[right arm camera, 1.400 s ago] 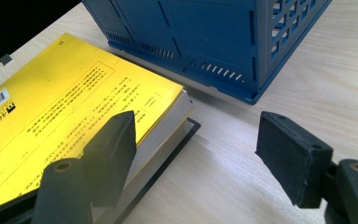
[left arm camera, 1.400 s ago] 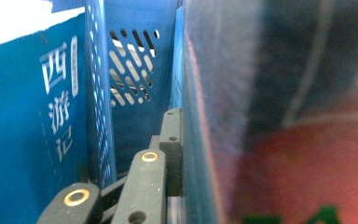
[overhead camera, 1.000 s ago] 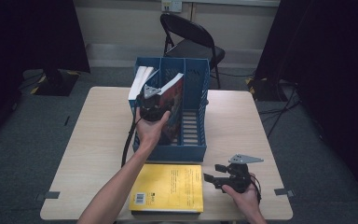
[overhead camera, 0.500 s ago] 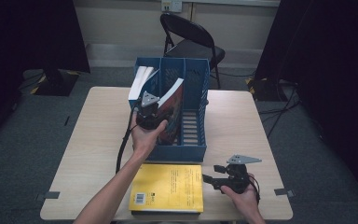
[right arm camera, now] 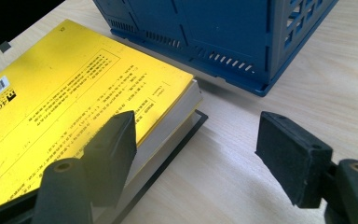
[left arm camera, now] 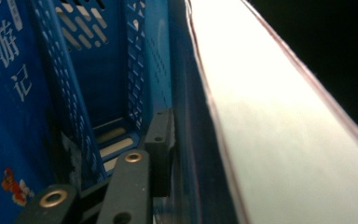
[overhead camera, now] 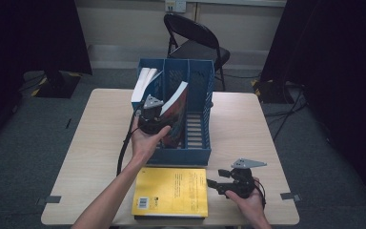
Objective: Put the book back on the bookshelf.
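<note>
A blue three-slot file rack [overhead camera: 190, 152] stands mid-table. A thick book with a red-and-dark cover [overhead camera: 176, 109] leans rightward in its middle slot. My left gripper [overhead camera: 158, 109] is at the book's near edge; its jaws have just been opening, with the book [left arm camera: 270, 130] still between them. One pad [left arm camera: 161, 140] lies close beside the cover and the other jaw is hidden behind the book. My right gripper [overhead camera: 215, 183] rests near the front edge, open [right arm camera: 200, 140], beside the corner of a yellow book [overhead camera: 171, 191] that lies flat on a dark one.
A white-edged book [overhead camera: 142, 86] with a blue cover [left arm camera: 4, 93] stands in the rack's left slot. The rack's right slot [overhead camera: 195, 129] holds nothing. A black folding chair [overhead camera: 195, 43] stands behind the table [overhead camera: 248, 124]. Bare wood lies to the rack's right.
The leaning book has sunk a little lower into the middle slot and the left hand has edged back toward the person. The right hand has kept still.
</note>
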